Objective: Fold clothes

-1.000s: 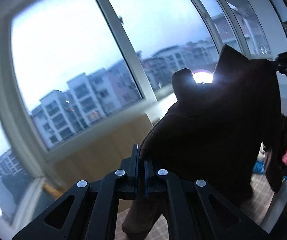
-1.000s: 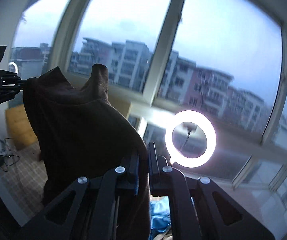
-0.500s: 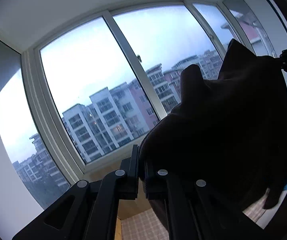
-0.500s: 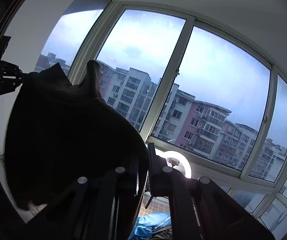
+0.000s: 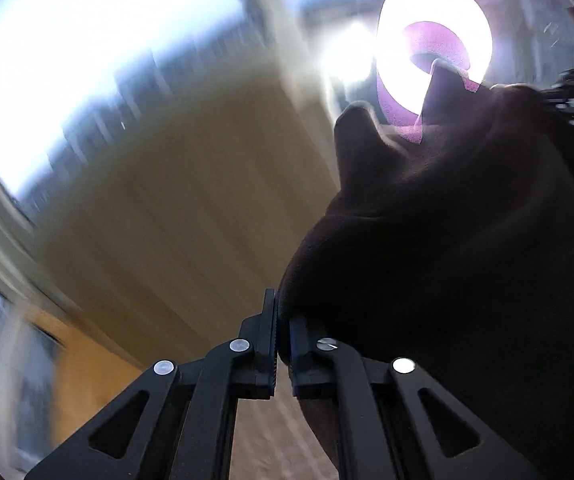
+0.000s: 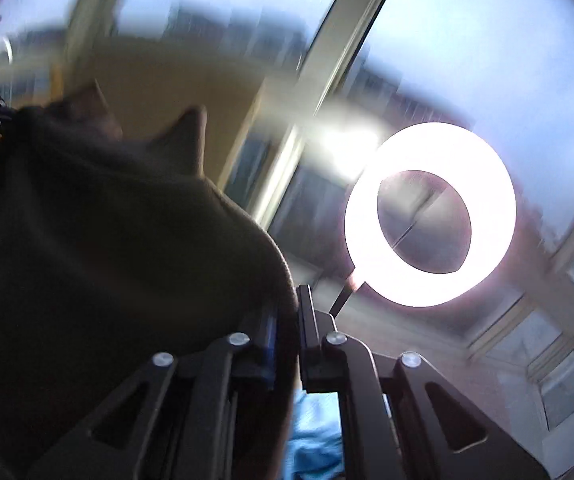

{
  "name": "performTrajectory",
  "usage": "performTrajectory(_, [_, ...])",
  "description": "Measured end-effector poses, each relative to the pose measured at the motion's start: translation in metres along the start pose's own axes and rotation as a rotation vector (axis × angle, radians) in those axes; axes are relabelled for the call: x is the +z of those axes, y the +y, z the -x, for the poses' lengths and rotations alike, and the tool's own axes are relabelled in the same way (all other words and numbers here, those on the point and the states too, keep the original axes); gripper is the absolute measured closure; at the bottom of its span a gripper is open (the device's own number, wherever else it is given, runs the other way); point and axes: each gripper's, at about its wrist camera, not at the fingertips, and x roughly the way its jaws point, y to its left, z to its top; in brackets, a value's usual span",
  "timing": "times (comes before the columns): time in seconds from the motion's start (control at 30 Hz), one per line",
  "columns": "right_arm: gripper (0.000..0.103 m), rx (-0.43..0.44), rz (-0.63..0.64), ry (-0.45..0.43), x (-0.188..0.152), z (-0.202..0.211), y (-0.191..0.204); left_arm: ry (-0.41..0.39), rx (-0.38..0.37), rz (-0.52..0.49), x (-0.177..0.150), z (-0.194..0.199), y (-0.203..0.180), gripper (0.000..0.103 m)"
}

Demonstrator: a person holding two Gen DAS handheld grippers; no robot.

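Cloth, dark brown and soft with a matte knit look, hangs stretched between both tools. Left gripper (image 5: 283,344) has its black ribbed fingers clamped on one edge of the garment (image 5: 447,260); the right gripper (image 6: 287,332) pinches another edge of it (image 6: 107,240). Two pointed peaks rise along its top line. A round glowing ring light (image 6: 431,216) shines behind, before blurred window frames (image 6: 339,40). Blue fabric (image 6: 315,436) shows below.

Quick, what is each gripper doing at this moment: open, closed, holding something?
Left gripper: closed on an edge of the dark brown garment.
Right gripper: closed on another edge of the same garment.
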Motion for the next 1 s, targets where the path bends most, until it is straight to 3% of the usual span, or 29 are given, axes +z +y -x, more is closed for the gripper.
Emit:
performTrajectory(0.07, [0.089,0.012,0.009,0.107,-0.017,-0.049,0.007,0.162,-0.039,0.007,-0.02,-0.077,-0.008,0.095])
performTrajectory(0.13, [0.086,0.023,0.018,0.214,-0.035,-0.099,0.014,0.212,-0.046,0.006,-0.046,-0.106,-0.011,0.095])
performTrajectory(0.2, [0.073,0.035,0.027,0.322,-0.052,-0.148,0.021,0.225,-0.07,0.03,-0.062,-0.115,-0.005,0.095])
performTrajectory(0.27, [0.063,0.052,0.006,0.398,-0.066,-0.184,0.011,0.231,-0.107,0.084,-0.086,-0.099,-0.005,0.09])
performTrajectory(0.3, [0.061,0.078,-0.054,0.406,-0.073,-0.182,-0.005,0.241,-0.126,0.112,-0.088,-0.096,-0.003,0.085])
performTrajectory(0.4, [0.053,0.187,-0.226,0.456,-0.102,-0.178,-0.024,0.287,-0.21,0.252,-0.116,-0.103,-0.003,0.084])
performTrajectory(0.57, [0.053,0.305,-0.294,0.53,-0.143,-0.198,-0.008,0.359,-0.286,0.304,-0.167,-0.084,-0.051,0.082])
performTrajectory(0.63, [0.053,0.324,-0.271,0.537,-0.155,-0.191,0.006,0.385,-0.258,0.272,-0.182,-0.08,-0.073,0.074])
performTrajectory(0.7, [0.053,0.32,-0.228,0.559,-0.167,-0.183,0.018,0.407,-0.192,0.234,-0.193,-0.077,-0.085,0.074])
performTrajectory(0.77, [0.053,0.294,-0.175,0.581,-0.179,-0.177,0.028,0.414,-0.175,0.244,-0.2,-0.078,-0.087,0.074])
performTrajectory(0.83, [0.053,0.278,-0.161,0.592,-0.188,-0.175,0.026,0.416,-0.161,0.252,-0.206,-0.08,-0.087,0.087])
performTrajectory(0.87, [0.053,0.289,-0.177,0.597,-0.192,-0.177,0.022,0.41,-0.154,0.257,-0.207,-0.08,-0.084,0.1])
performTrajectory(0.9, [0.055,0.301,-0.193,0.602,-0.196,-0.179,0.018,0.402,-0.153,0.27,-0.207,-0.079,-0.079,0.101])
performTrajectory(0.97, [0.098,0.329,-0.228,0.613,-0.203,-0.182,0.009,0.385,-0.15,0.301,-0.209,-0.075,-0.07,0.101])
performTrajectory(1.0, [0.099,0.348,-0.249,0.618,-0.206,-0.183,0.003,0.376,-0.149,0.322,-0.209,-0.072,-0.063,0.101])
